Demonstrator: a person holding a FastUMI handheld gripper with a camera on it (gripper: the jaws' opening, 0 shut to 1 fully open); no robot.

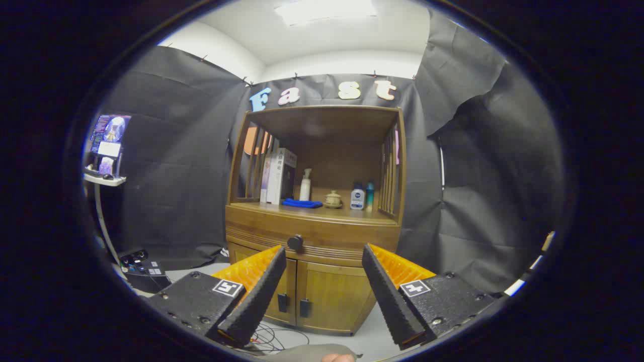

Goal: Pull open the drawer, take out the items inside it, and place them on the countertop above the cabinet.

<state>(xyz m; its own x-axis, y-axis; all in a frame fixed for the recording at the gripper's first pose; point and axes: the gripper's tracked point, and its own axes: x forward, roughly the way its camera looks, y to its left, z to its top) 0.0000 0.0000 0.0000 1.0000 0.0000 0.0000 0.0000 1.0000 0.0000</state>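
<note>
A brown wooden cabinet [322,281] stands ahead of me against the booth wall. Its drawer [312,236] is closed, with a dark round knob [295,242] on the front. The knob sits beyond my fingertips, slightly left of the gap's middle. My gripper [324,255] is open, with nothing between the fingers, and is well apart from the cabinet. The countertop [347,212] above the drawer carries a folded blue cloth [302,203], a small ceramic pot [332,199] and several bottles. What lies inside the drawer is hidden.
Books [279,176] and a white pump bottle [305,186] stand at the countertop's left. Two lower cabinet doors [297,296] sit below the drawer. Cables [266,337] lie on the floor. A stand with a screen [108,146] and a black box [143,271] are at the far left.
</note>
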